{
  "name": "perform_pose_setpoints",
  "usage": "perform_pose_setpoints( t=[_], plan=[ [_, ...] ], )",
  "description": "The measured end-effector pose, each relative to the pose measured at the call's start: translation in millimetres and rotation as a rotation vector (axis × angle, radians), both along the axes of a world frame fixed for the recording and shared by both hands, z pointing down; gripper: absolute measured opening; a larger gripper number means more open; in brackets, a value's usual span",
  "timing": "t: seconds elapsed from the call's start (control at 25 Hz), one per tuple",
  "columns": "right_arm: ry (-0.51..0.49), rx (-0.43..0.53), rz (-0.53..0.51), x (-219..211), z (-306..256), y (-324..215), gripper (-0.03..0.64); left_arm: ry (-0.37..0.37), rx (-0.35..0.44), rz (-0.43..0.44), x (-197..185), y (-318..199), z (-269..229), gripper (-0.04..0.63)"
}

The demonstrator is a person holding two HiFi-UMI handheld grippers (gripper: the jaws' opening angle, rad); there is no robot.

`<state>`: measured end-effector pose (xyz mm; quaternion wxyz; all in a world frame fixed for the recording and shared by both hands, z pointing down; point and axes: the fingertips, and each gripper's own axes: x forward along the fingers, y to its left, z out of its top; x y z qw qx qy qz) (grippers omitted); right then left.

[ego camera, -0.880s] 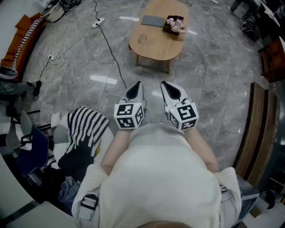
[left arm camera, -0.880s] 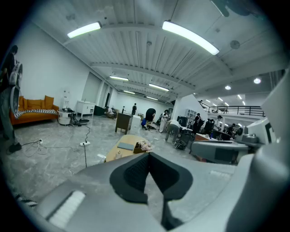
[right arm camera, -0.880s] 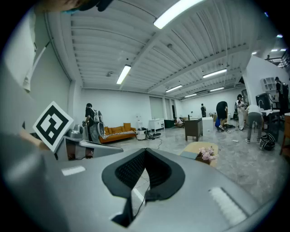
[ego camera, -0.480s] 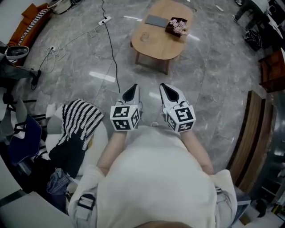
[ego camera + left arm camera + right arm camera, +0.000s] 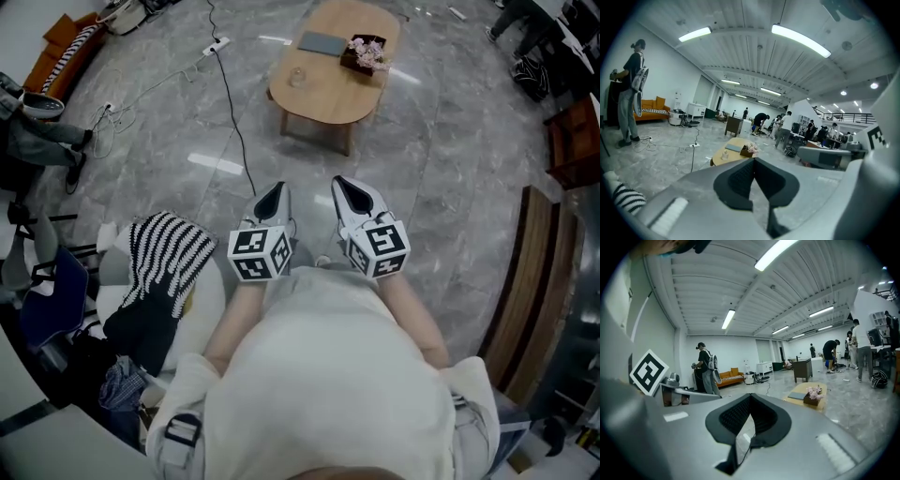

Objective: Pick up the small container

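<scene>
Head view: left tool [image 5: 272,195] and right tool [image 5: 347,187] side by side mid-frame, forearms tucked in, pointing up-frame. Small container [image 5: 297,78] on desk [image 5: 328,101], top centre. Left gripper view: jaws pressed together, empty. Right gripper view: same.

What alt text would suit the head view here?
A person holds the left gripper and right gripper, both shut and empty, side by side above a grey floor. Ahead stands a wooden table with a small container, a flower box and a grey pad.
</scene>
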<state>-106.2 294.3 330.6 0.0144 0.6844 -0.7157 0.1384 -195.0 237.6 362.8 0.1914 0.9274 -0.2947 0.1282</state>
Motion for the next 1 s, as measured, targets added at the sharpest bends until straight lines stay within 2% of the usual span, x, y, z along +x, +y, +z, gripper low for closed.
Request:
perform_pose_setpoints(
  t=[0.28, 0.52, 0.72, 1.0],
  plan=[
    [-0.009, -0.041, -0.026, -2.1, 14.3, -4.4, 0.0, -0.023, -0.024, -0.01, 2.0, -4.7, 9.7, 0.002],
    [-0.017, -0.066, 0.002, 23.3, 21.7, -32.6, 0.0, -0.027, -0.032, -0.011, 20.9, -37.6, 16.3, 0.002],
    [-0.022, -0.067, 0.026, 46.5, 24.1, -72.2, 0.0, -0.028, -0.029, -0.002, 42.5, -79.1, 17.3, 0.002],
    [-0.013, -0.047, 0.052, 74.6, 13.9, -157.5, 0.0, -0.031, -0.022, 0.019, 69.8, -159.8, 13.6, 0.002]
  ],
)
